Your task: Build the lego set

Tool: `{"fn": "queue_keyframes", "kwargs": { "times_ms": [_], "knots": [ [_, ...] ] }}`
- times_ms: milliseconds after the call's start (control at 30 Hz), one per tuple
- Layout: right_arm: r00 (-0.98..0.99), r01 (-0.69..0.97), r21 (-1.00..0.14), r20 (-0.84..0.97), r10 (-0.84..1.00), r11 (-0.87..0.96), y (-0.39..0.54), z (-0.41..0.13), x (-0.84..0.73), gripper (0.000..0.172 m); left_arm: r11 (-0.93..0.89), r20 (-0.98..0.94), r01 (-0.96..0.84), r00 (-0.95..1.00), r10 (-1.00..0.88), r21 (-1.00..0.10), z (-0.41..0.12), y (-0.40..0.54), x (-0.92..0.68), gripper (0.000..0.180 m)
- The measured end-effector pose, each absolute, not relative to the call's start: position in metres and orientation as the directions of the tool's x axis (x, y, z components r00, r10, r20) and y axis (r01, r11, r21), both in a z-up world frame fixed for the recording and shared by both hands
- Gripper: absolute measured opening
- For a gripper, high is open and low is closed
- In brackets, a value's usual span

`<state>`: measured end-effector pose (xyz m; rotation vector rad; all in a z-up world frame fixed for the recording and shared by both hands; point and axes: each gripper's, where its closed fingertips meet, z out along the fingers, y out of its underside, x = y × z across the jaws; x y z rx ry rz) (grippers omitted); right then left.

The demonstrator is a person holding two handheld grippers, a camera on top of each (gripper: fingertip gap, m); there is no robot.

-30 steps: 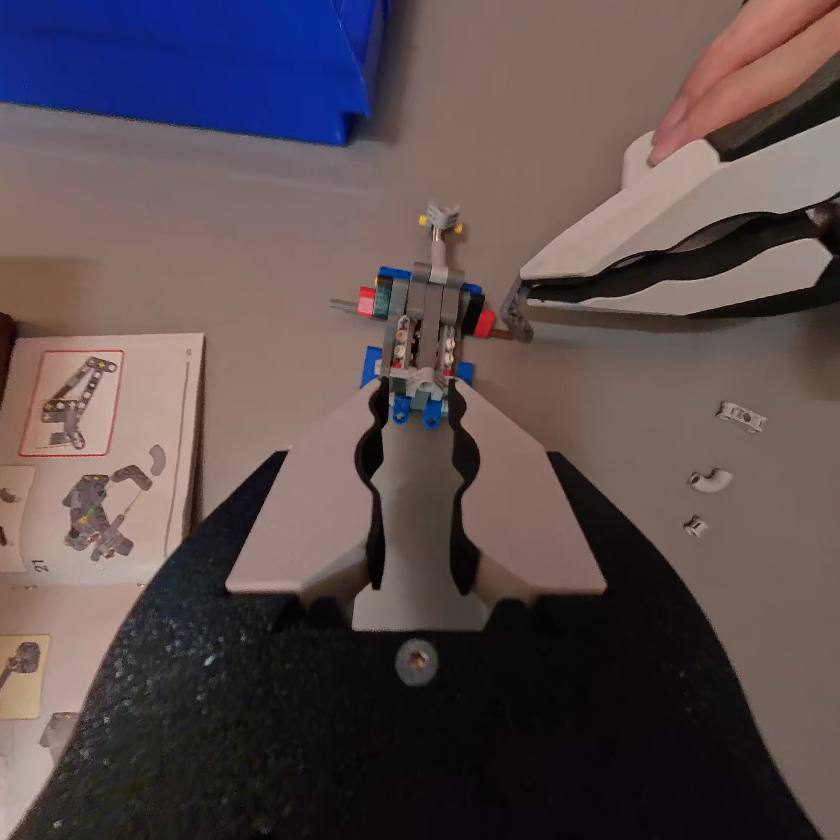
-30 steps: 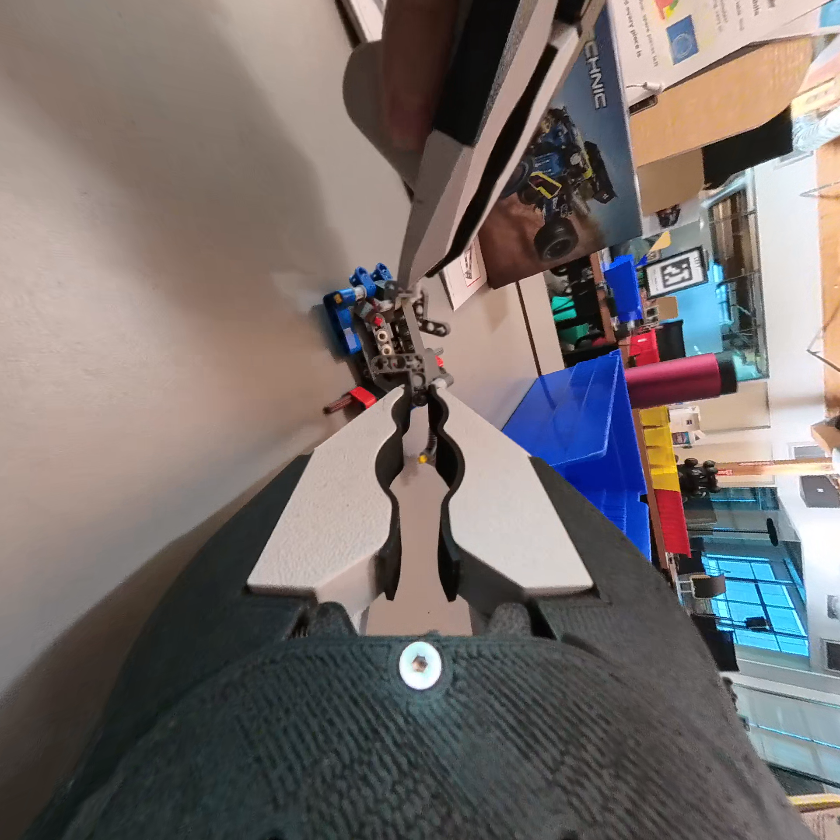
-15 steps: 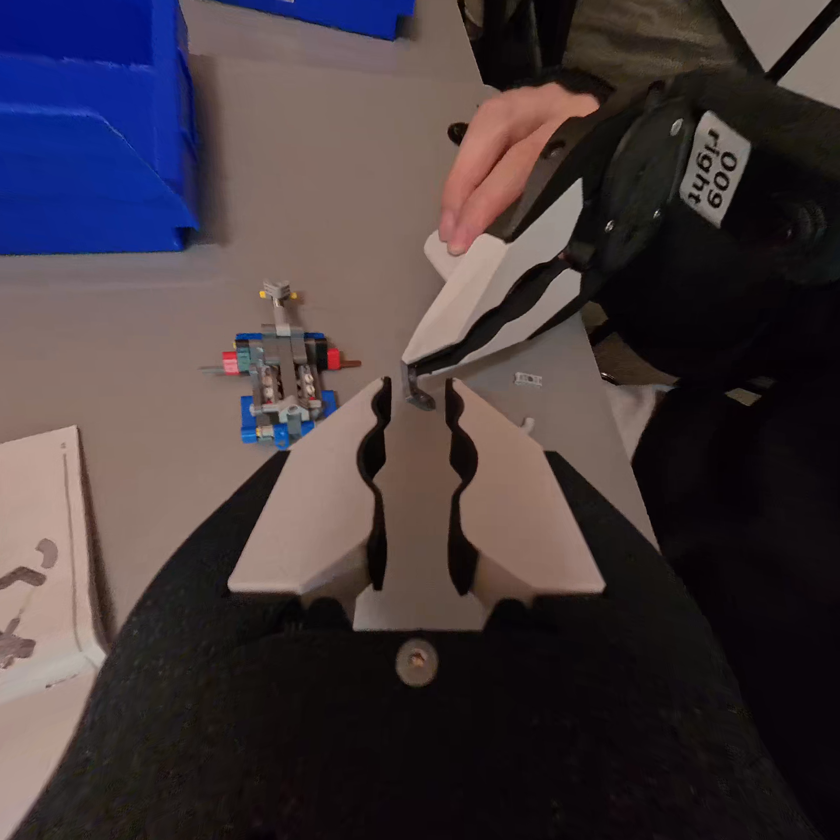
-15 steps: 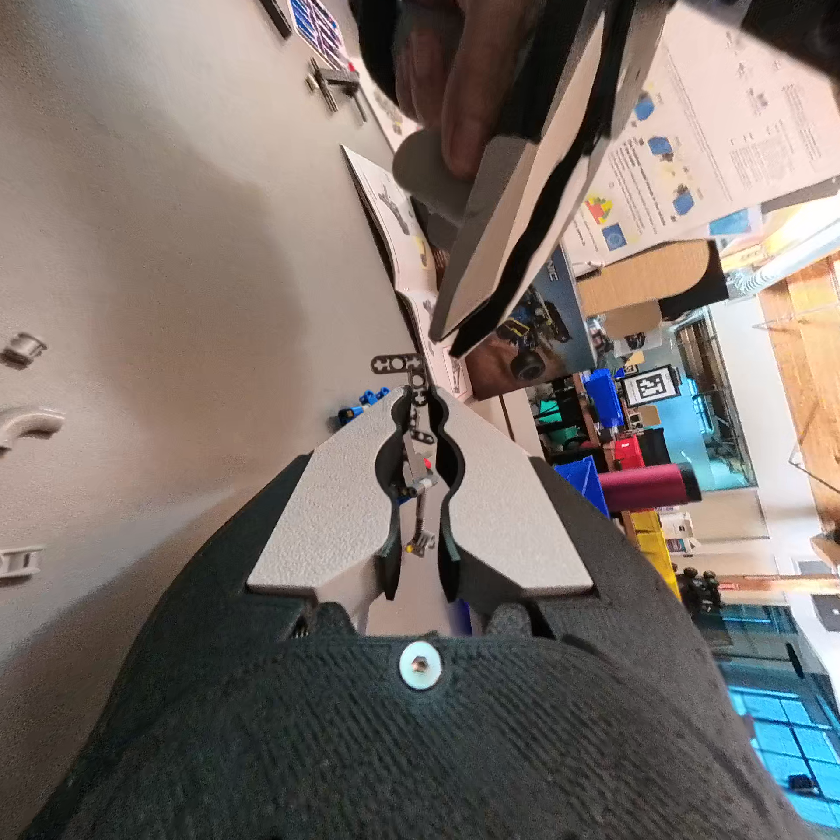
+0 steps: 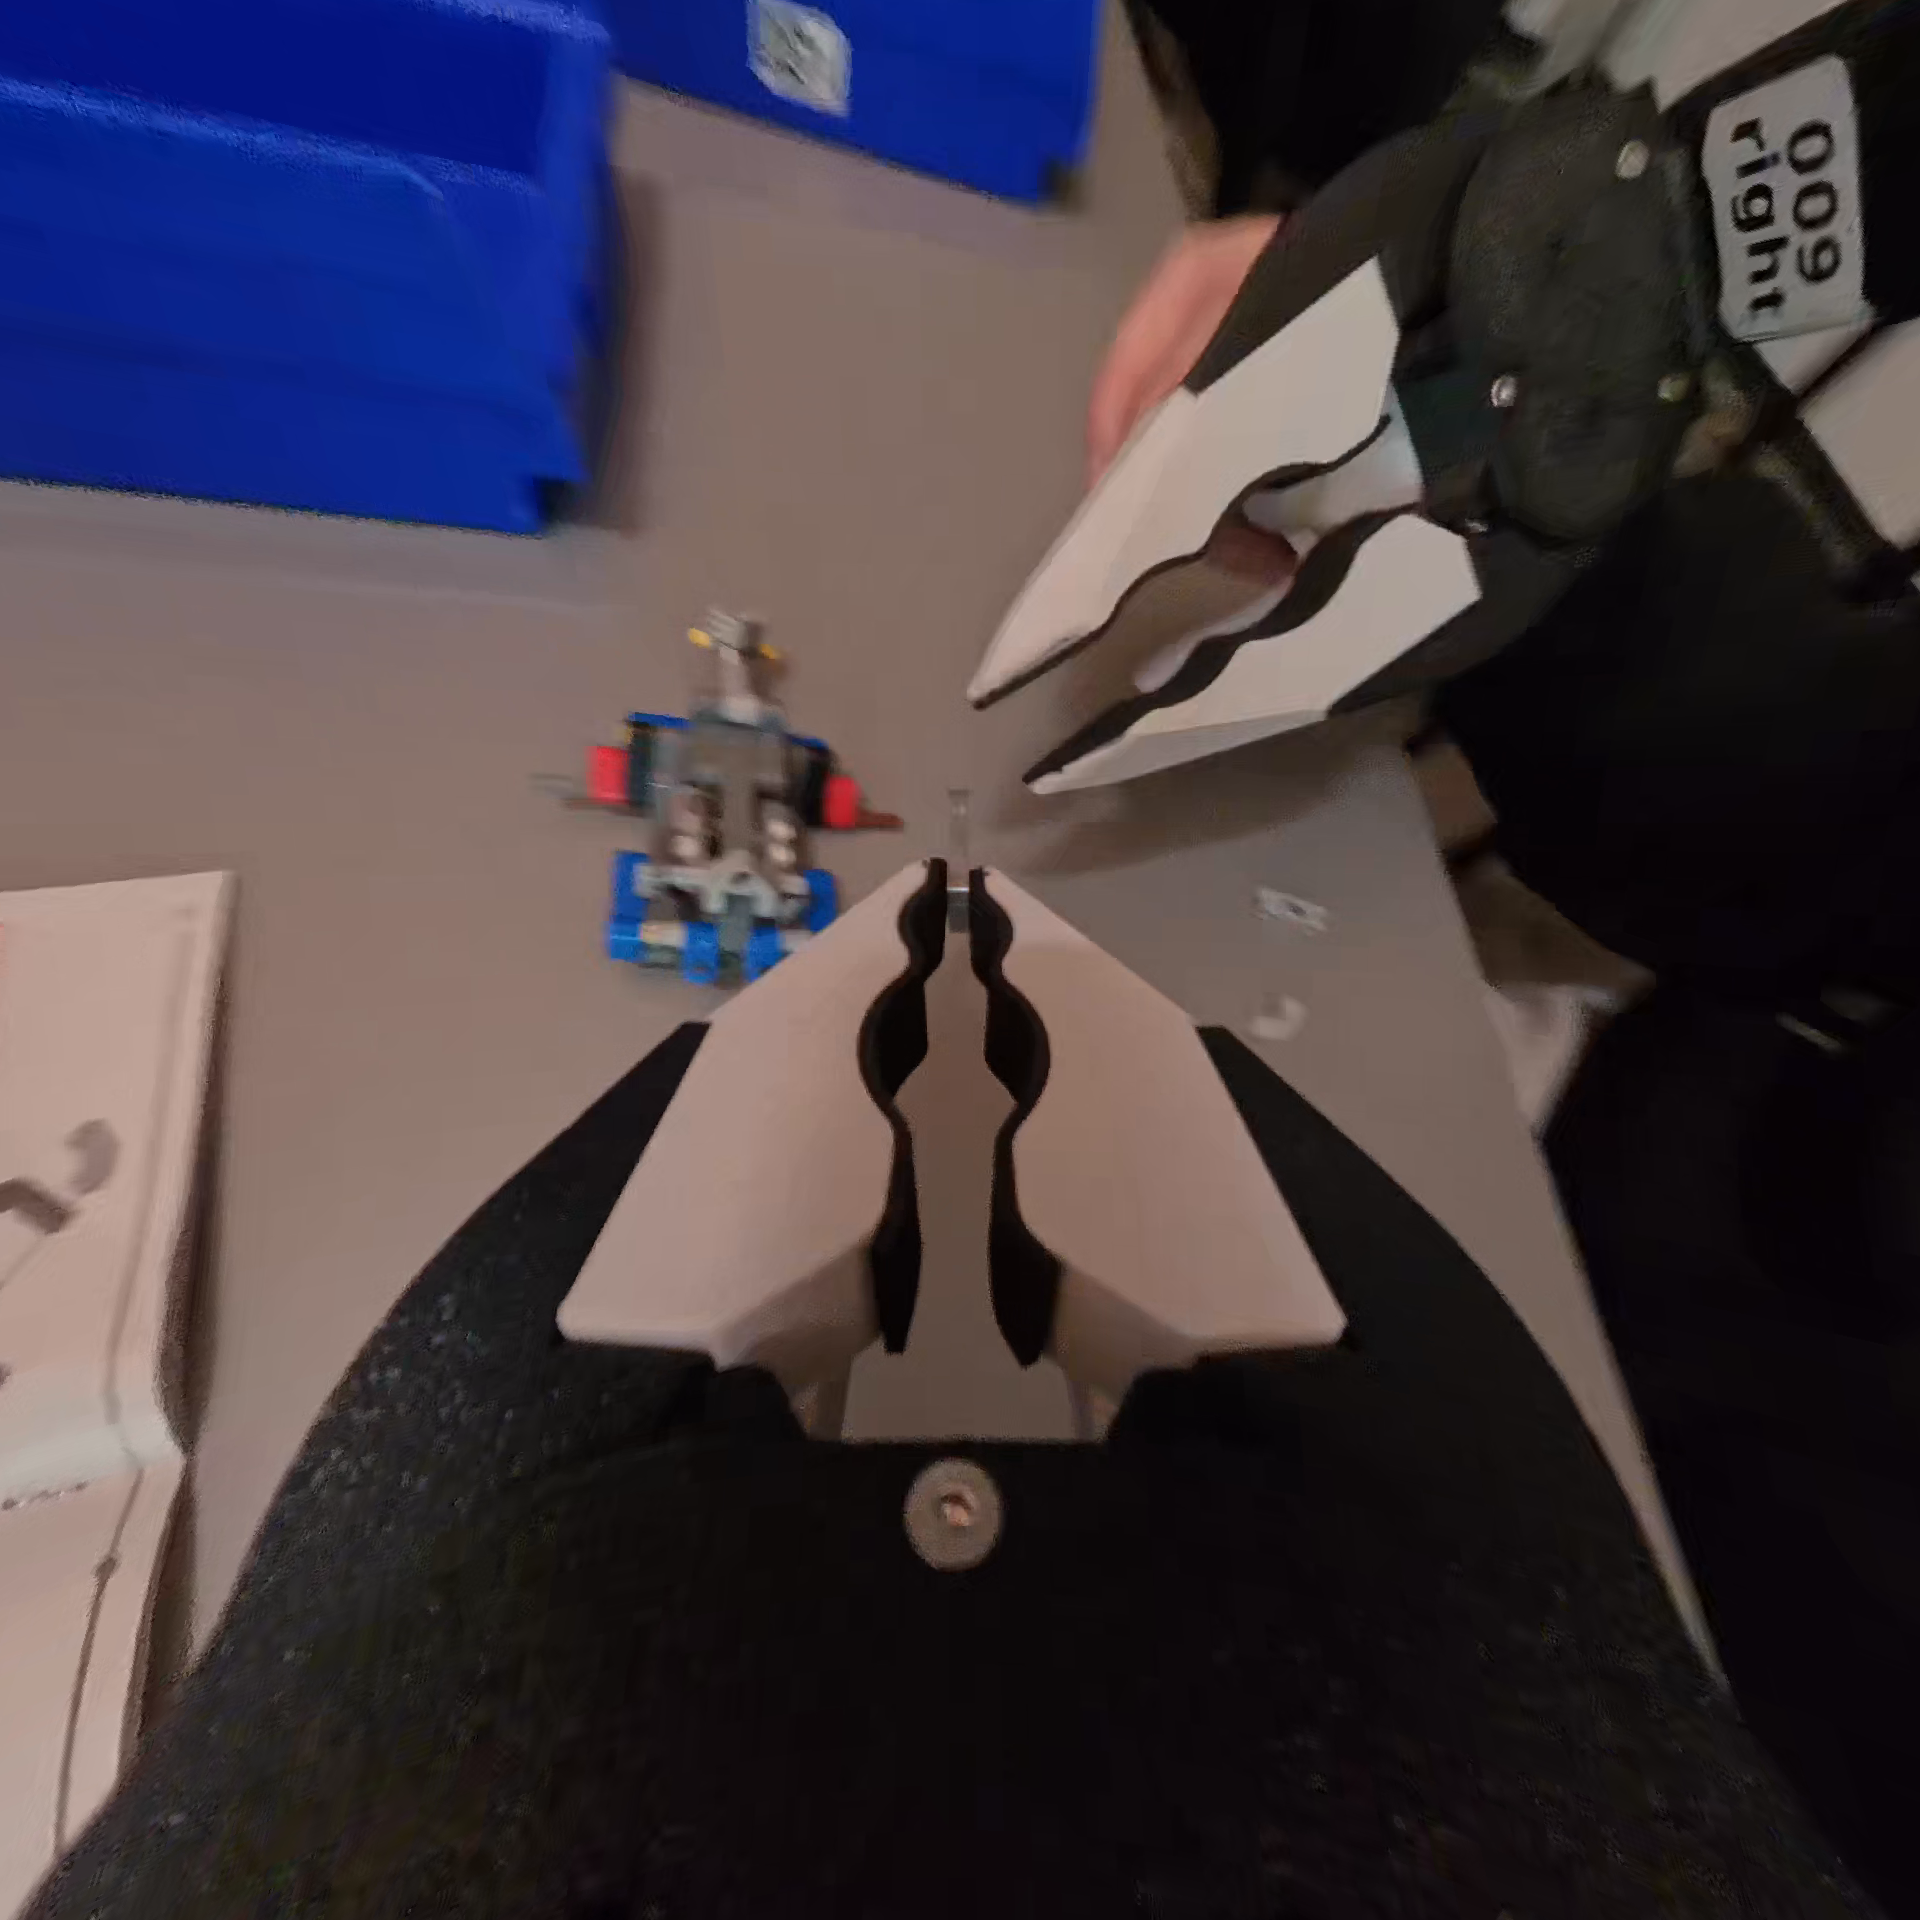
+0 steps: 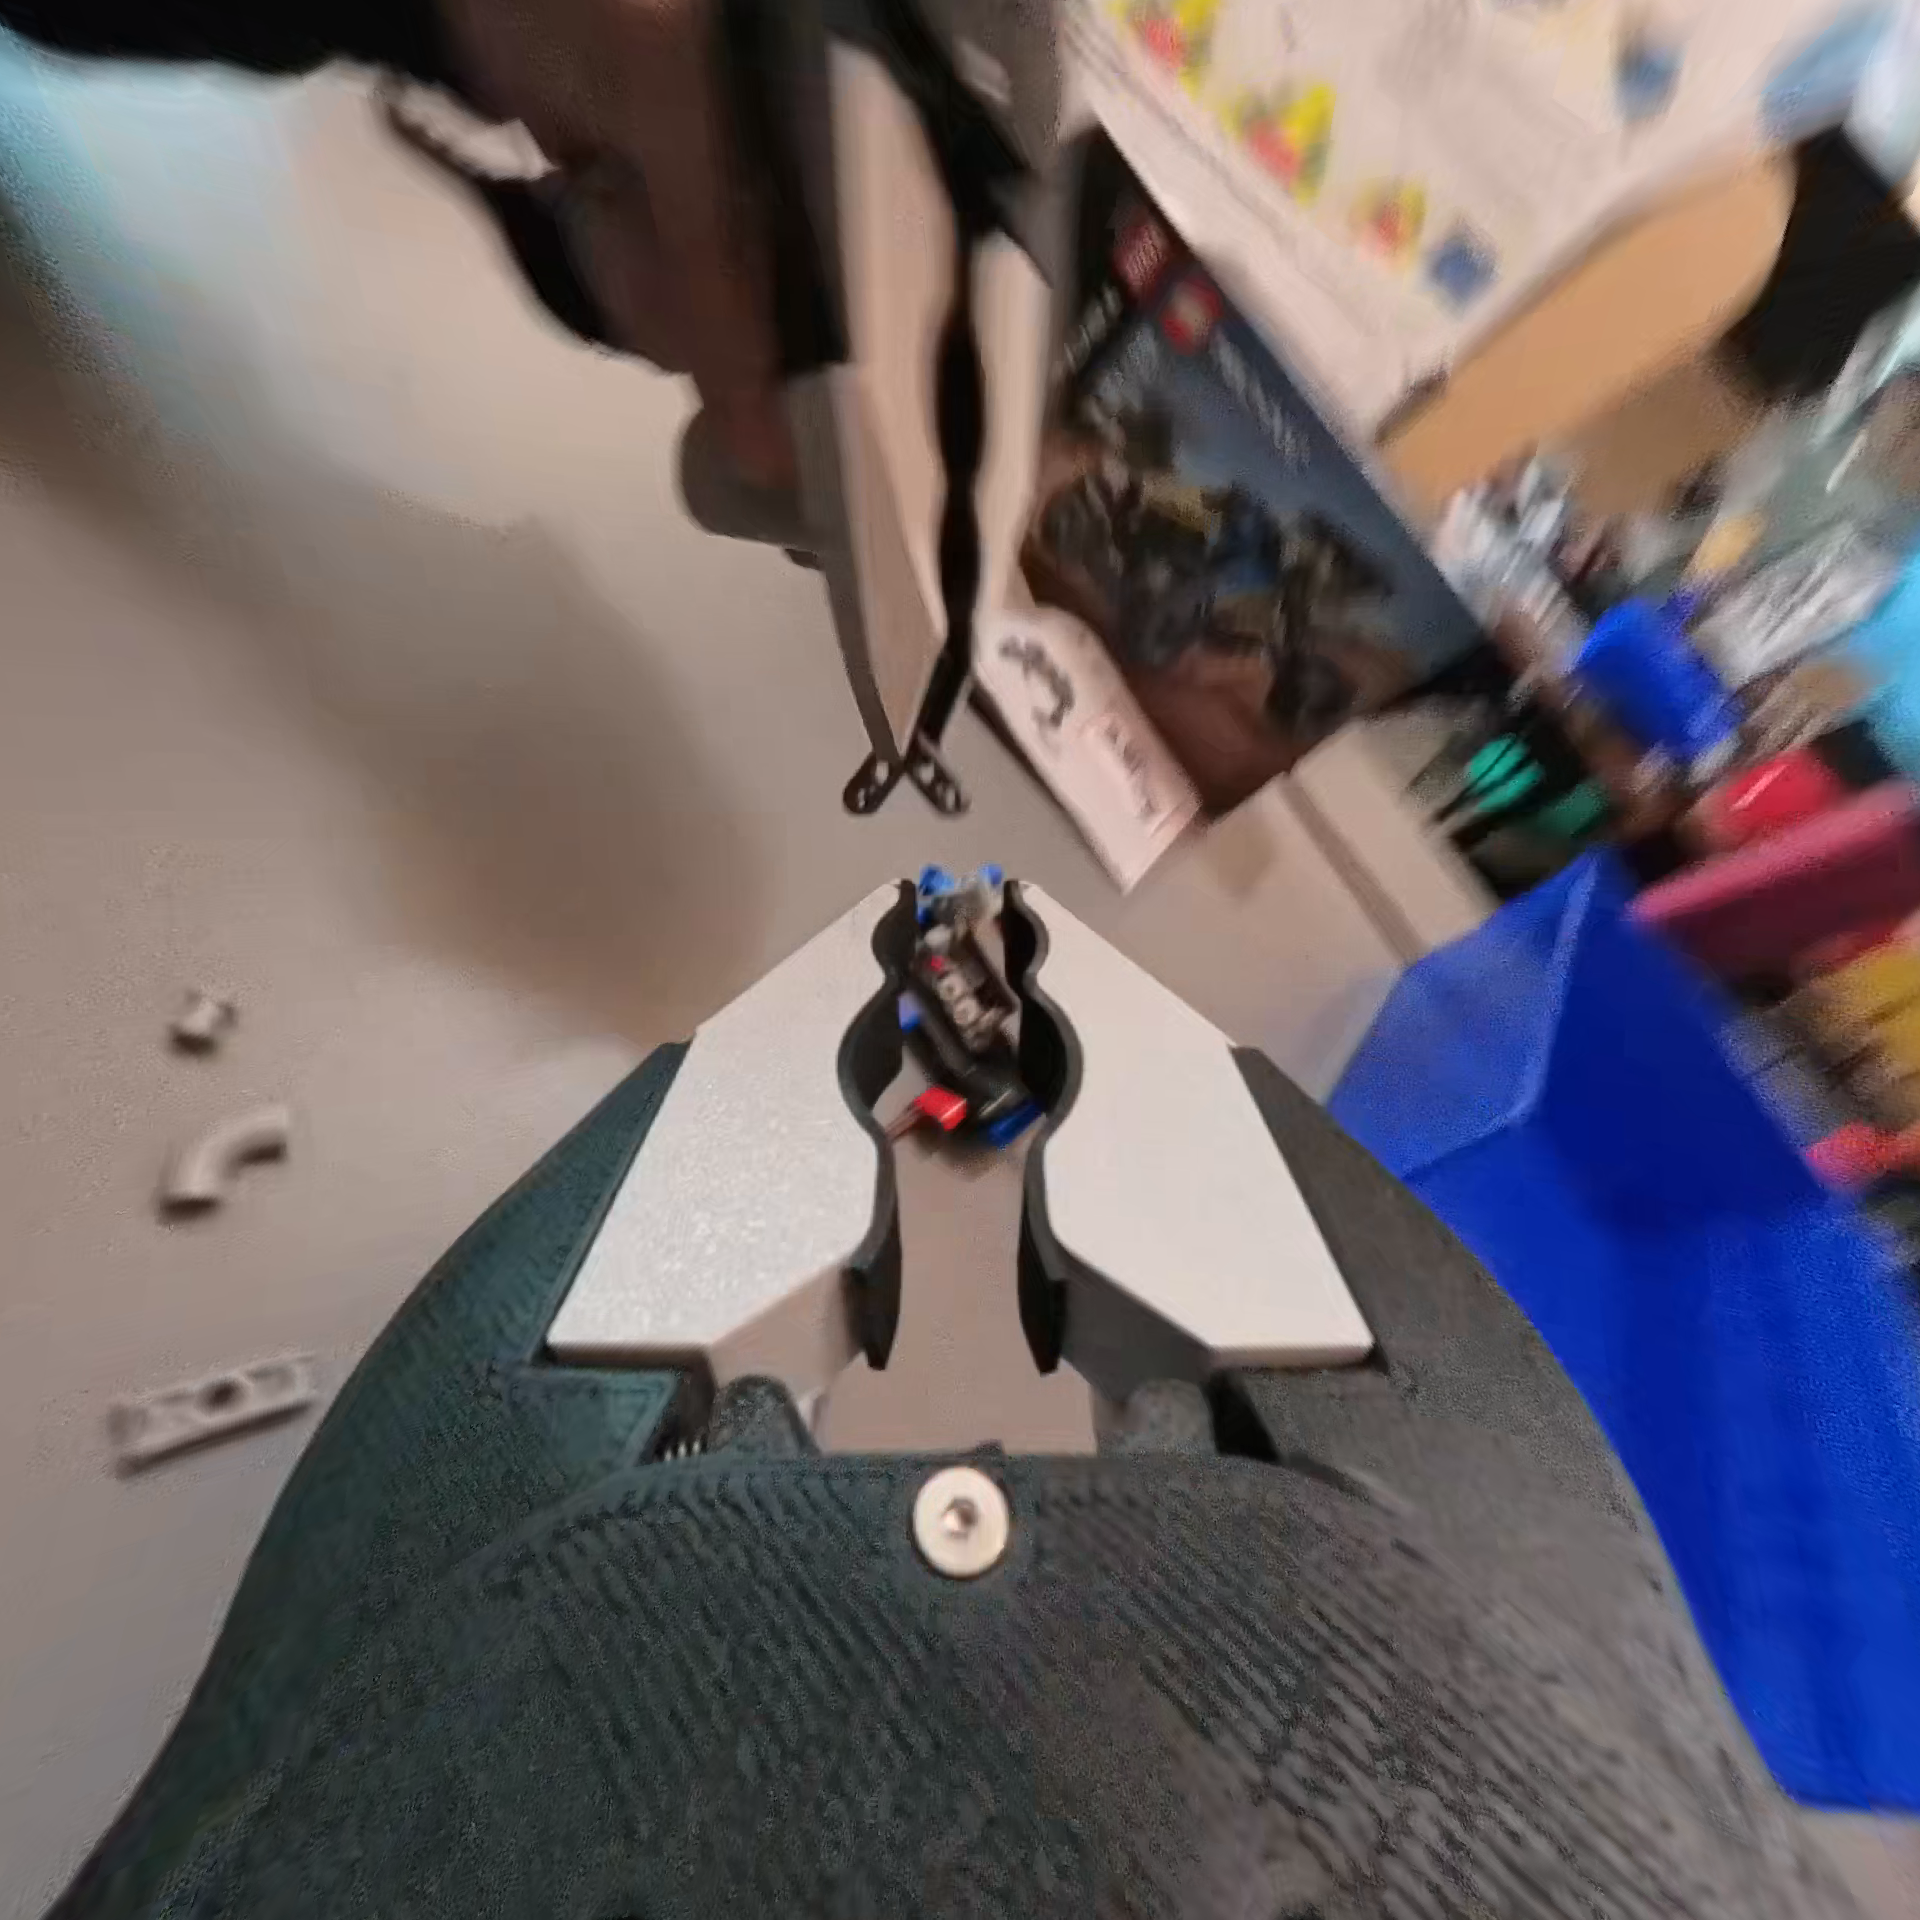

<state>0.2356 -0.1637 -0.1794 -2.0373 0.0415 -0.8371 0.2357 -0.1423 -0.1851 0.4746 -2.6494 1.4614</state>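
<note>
Gripping a small dark angled piece (image 6: pixel 902 781) at their tips, the left gripper (image 5: pixel 954 878) jaws are nearly shut. At one o'clock, the right gripper (image 5: pixel 1003 743) jaws stand apart, bare. The toy model (image 5: pixel 722 831) lies on the bench (image 5: pixel 416 665) at eleven o'clock.

A grey-brown table (image 5: pixel 416 644) carries a small toy brick model (image 5: pixel 722 831), blue, grey and red, near the middle. At ten o'clock of it stand blue bins (image 5: pixel 281 260); at eight o'clock lies an open instruction booklet (image 5: pixel 94 1143). At four o'clock, well apart, lie small pale grey loose pieces (image 5: pixel 1286 906), blurred.
</note>
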Motion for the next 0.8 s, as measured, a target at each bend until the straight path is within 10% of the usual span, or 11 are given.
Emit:
{"fn": "queue_keyframes", "kwargs": {
  "times_ms": [33,167,500,800],
  "knots": [
    [0.822,0.124,-0.83,0.393,-0.412,-0.544,-0.169,-0.188,0.241,0.014,0.432,0.166,-0.28,-0.944,-0.284,-0.858,-0.183,-0.142,0.244,0.0],
    [0.869,-0.137,-0.951,0.018,-0.495,-0.276,-0.155,-0.186,0.239,0.025,0.121,0.098,-0.162,-0.903,-0.418,-0.979,-0.163,-0.141,0.254,0.0],
    [0.772,0.072,-0.961,0.223,-0.595,-0.267,-0.144,-0.159,0.24,0.009,-0.069,0.222,-0.212,-0.939,-0.264,-0.975,-0.151,-0.16,0.234,0.0],
    [0.873,0.154,-0.778,0.396,-0.284,-0.609,-0.156,-0.21,0.219,0.005,0.272,0.083,-0.136,-0.976,-0.199,-0.953,-0.187,-0.157,0.225,0.01]
  ]
}}
